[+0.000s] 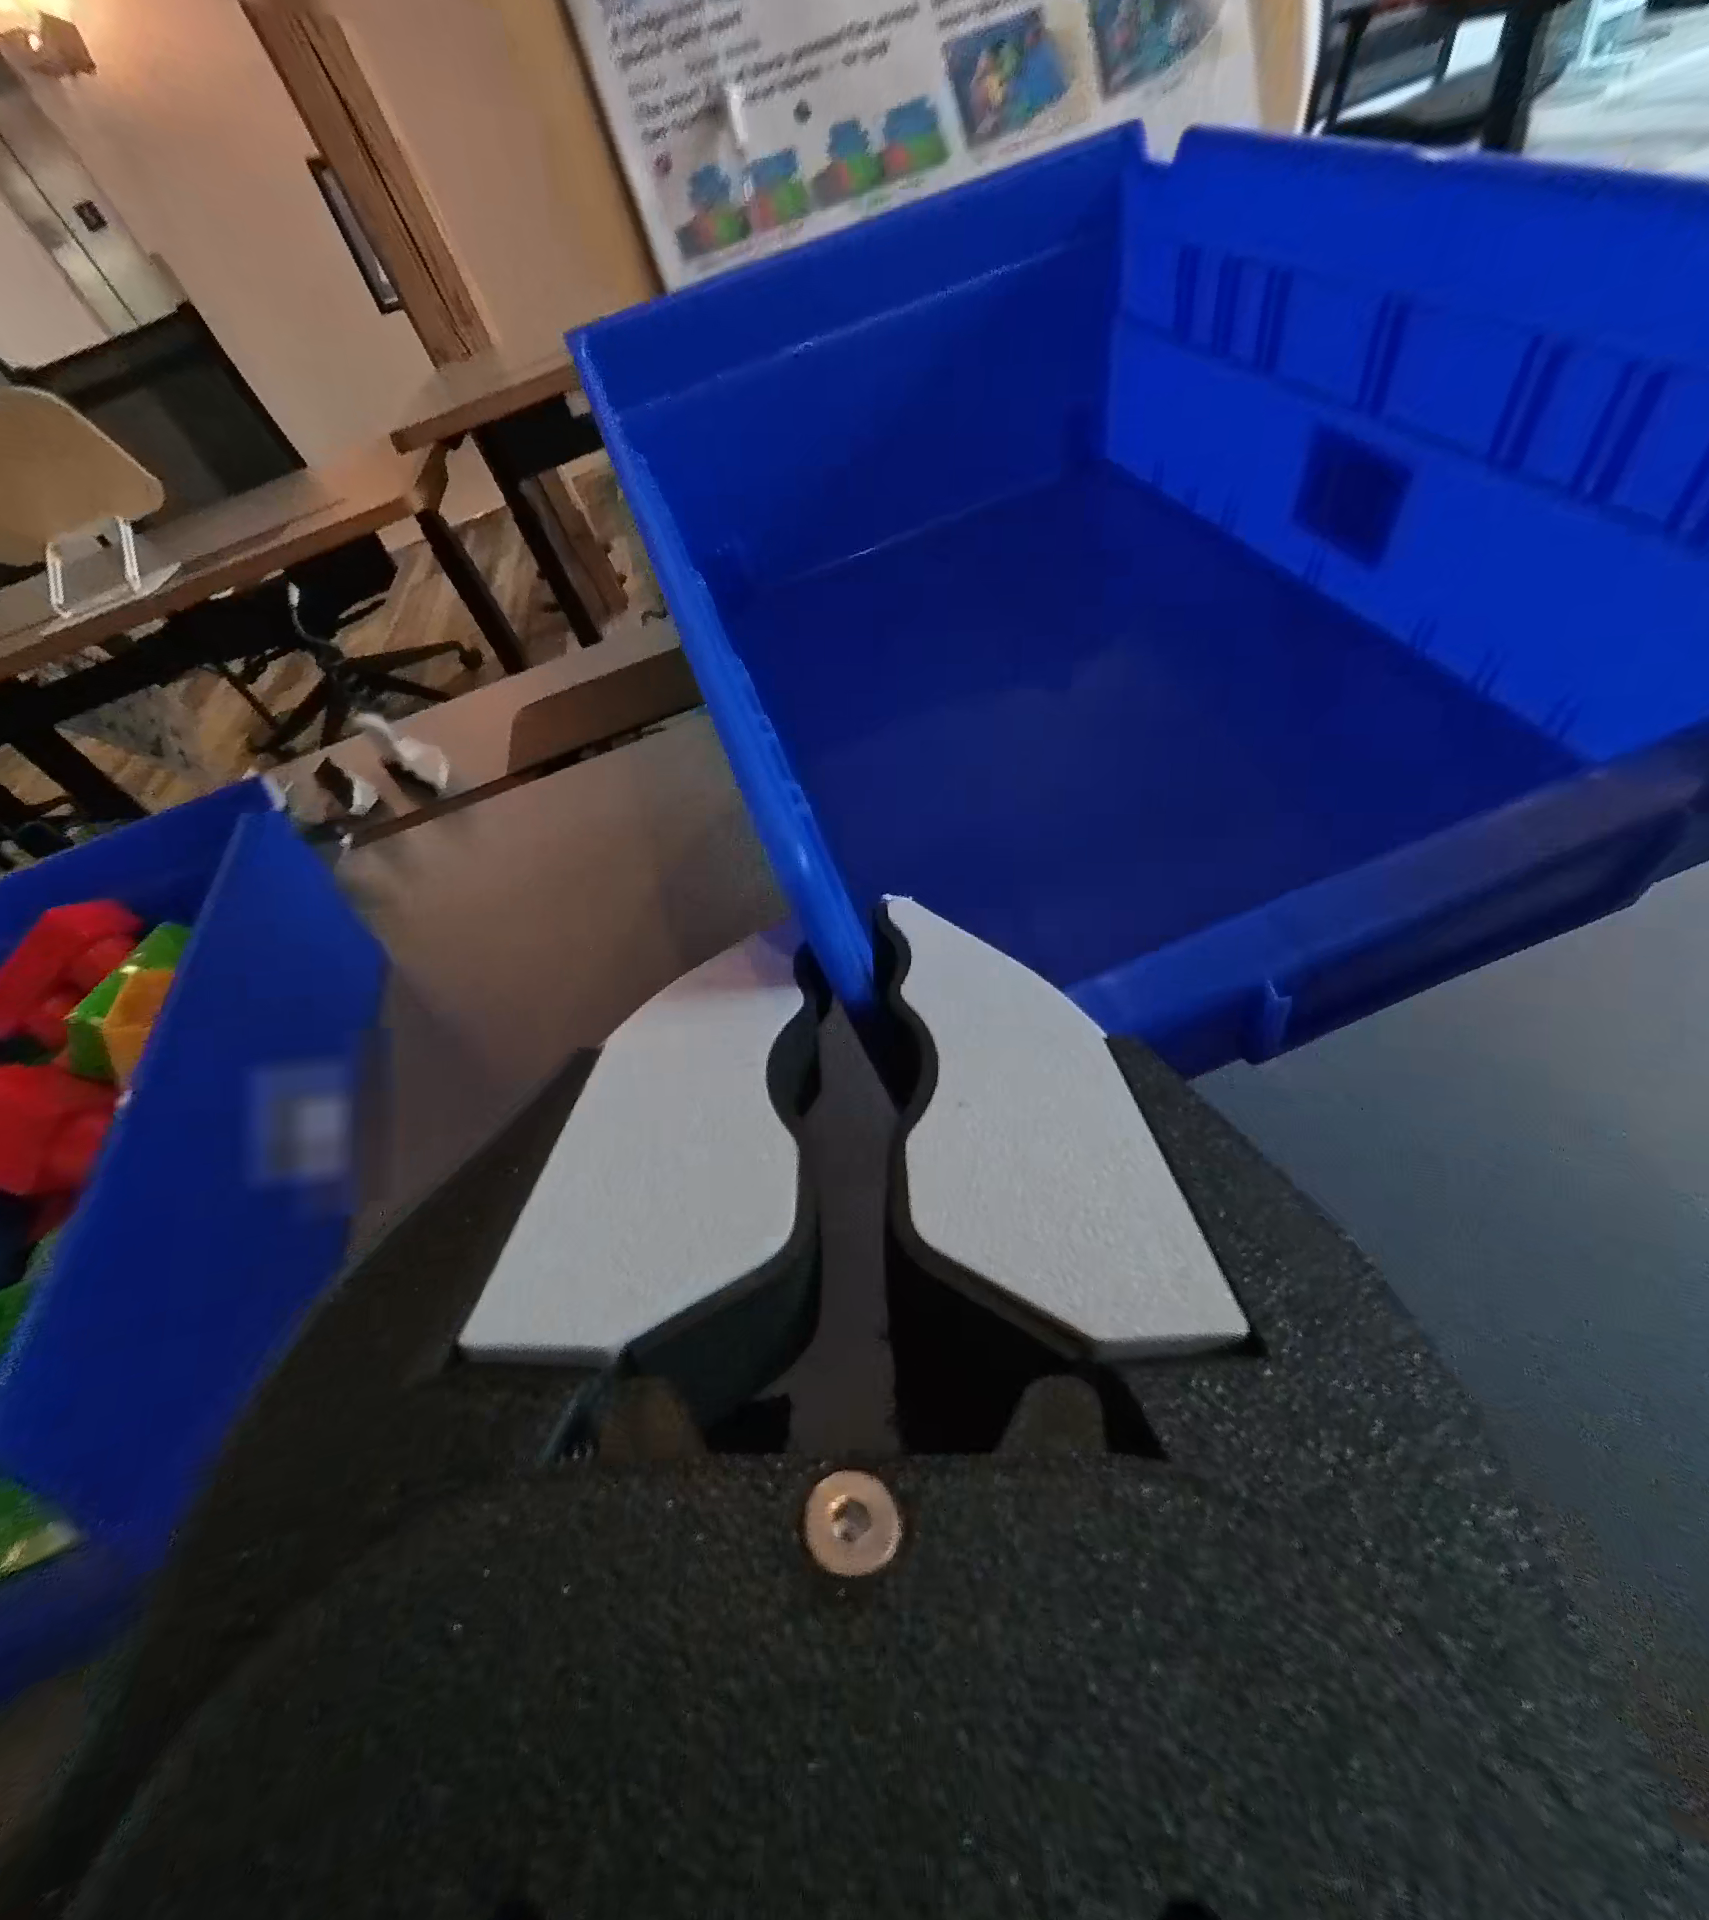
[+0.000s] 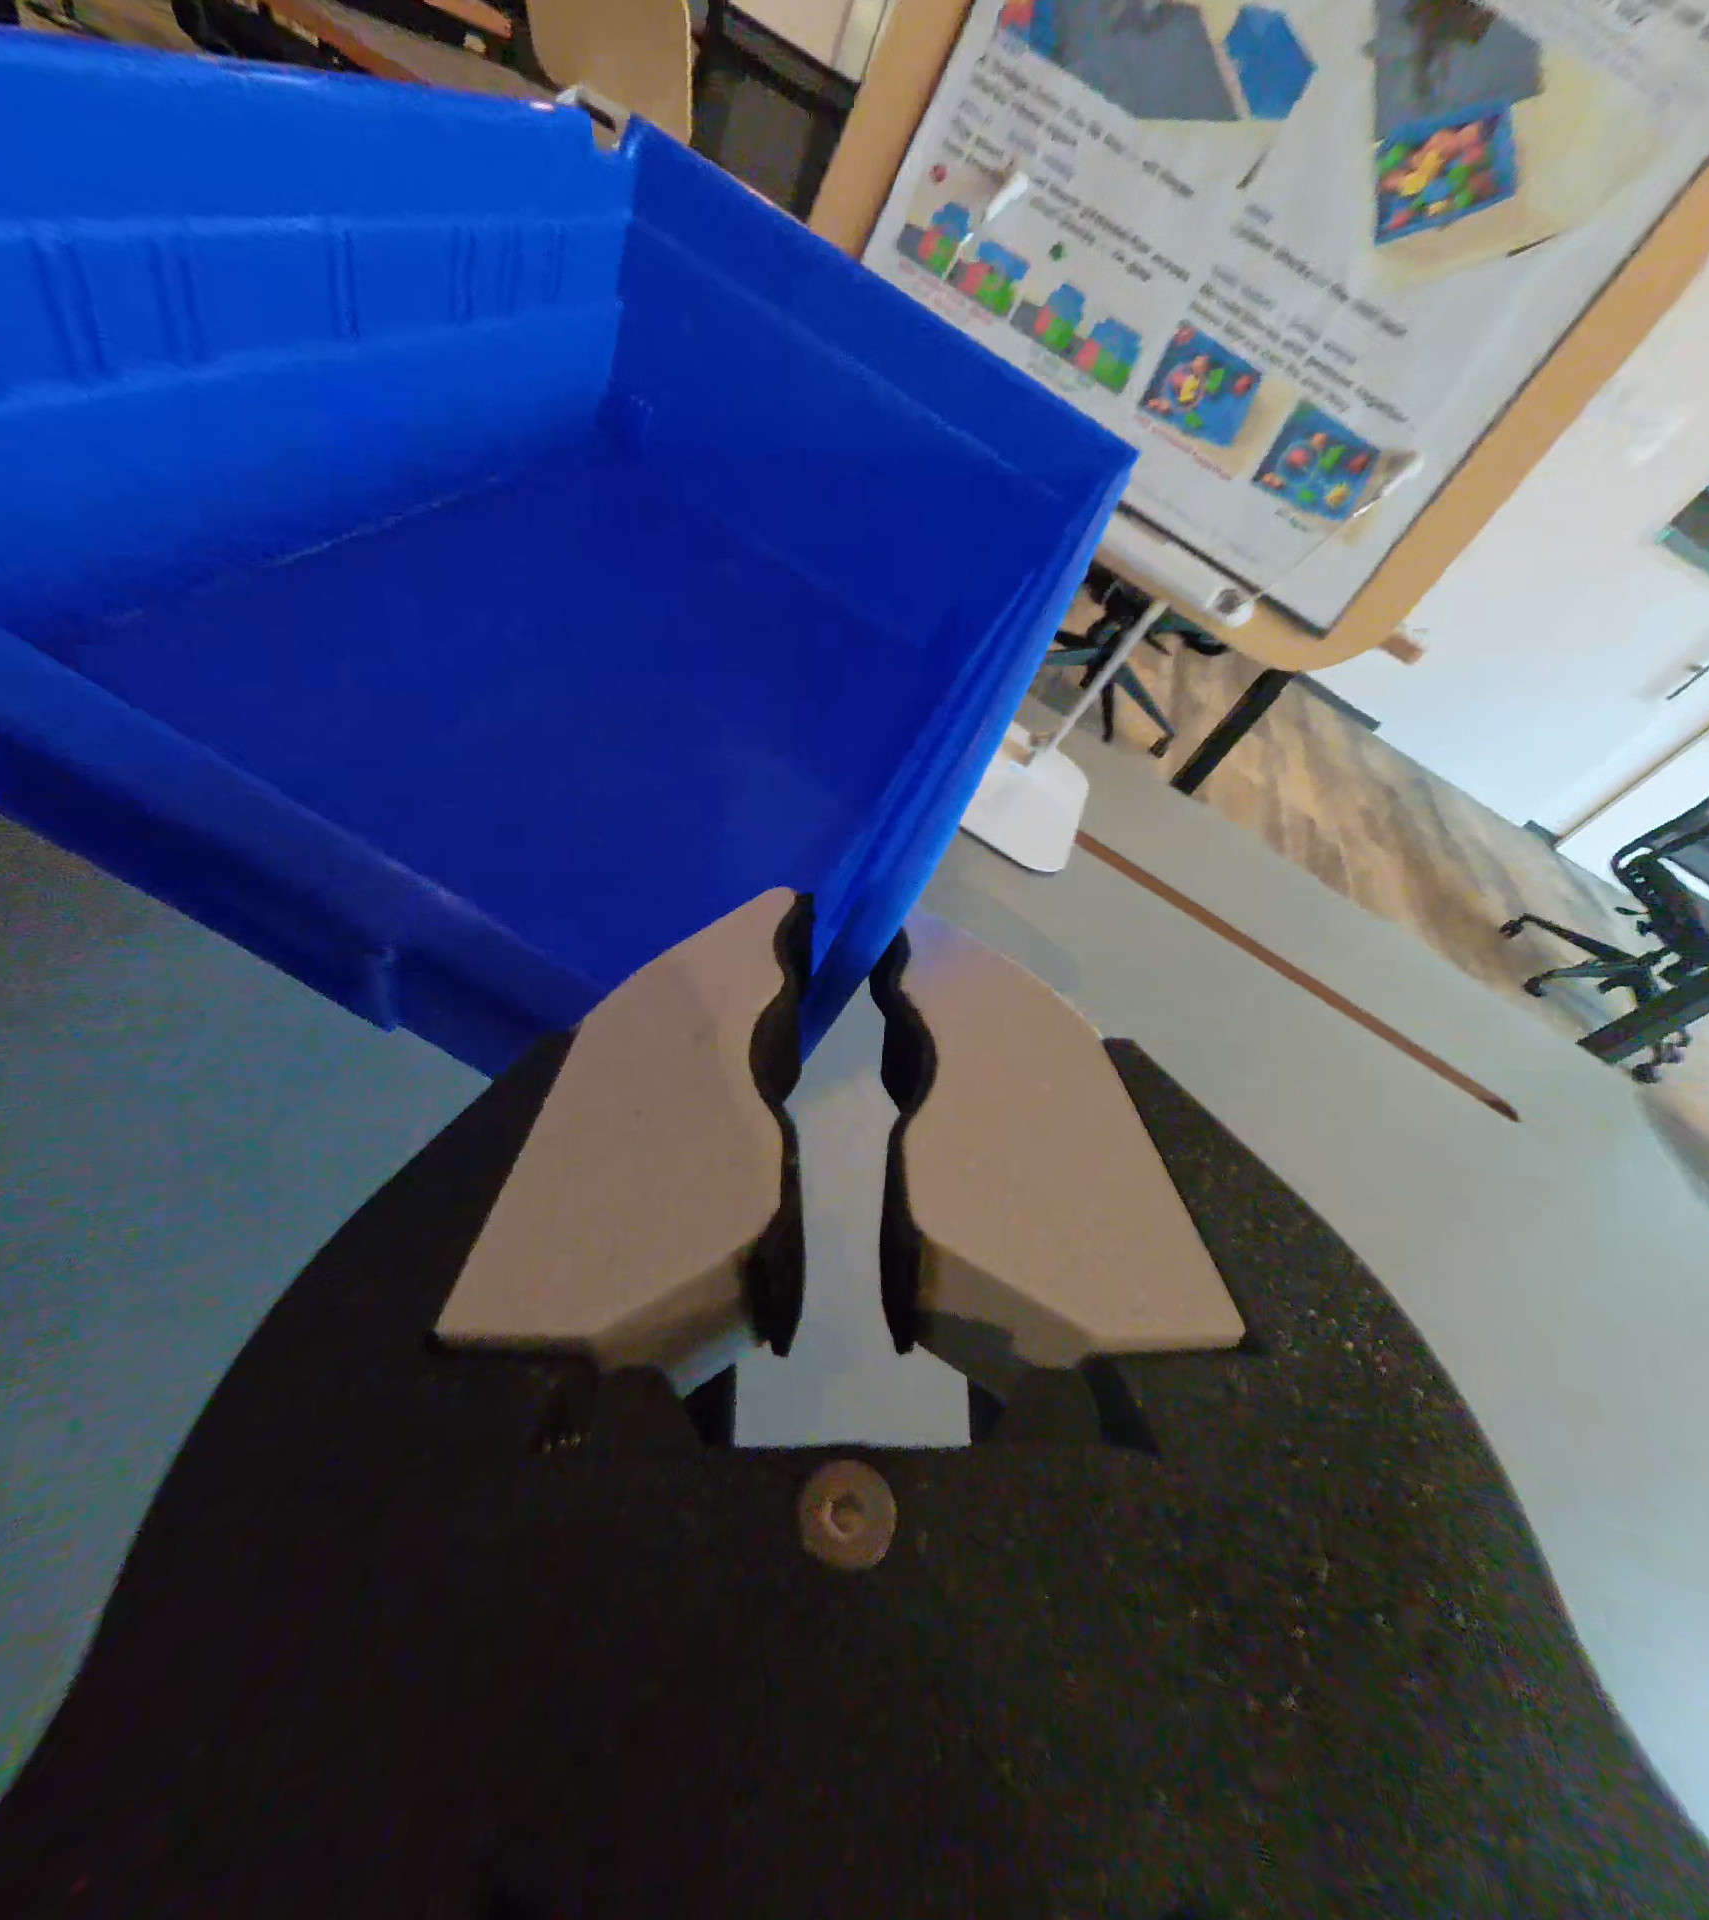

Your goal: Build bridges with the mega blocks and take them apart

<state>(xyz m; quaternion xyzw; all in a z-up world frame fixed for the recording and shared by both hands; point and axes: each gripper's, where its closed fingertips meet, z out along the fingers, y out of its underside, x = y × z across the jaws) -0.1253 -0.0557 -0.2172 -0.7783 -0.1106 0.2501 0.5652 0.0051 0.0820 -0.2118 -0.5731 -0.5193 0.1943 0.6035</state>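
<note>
- Left wrist view: my left gripper (image 1: pixel 855 971) is pinching the side wall of an empty blue bin (image 1: pixel 1193 644), its grey fingers (image 1: pixel 1026 1132) closed onto the thin plastic edge. The bin sits tilted against the dark table (image 1: pixel 1556 1195); I can't tell whether it is fully off the surface.
- Same view: the mega blocks (image 1: pixel 8 1122), red, green, yellow and blue, lie heaped in a second blue bin (image 1: pixel 195 1122) at my lower left, just beside the gripper and apart from the empty one.
- Right wrist view: my right gripper (image 2: pixel 834 966) has the opposite wall of the empty blue bin (image 2: pixel 476 582) between its fingers, though the gap there looks wider, so I judge that hold less sure.
- Risk: the walls are thin and smooth; if one hand tilts or pulls more than the other, I expect the bin could twist out of the looser hold and drop.
- Risk: swinging left could knock the block bin and spill its load.
</note>
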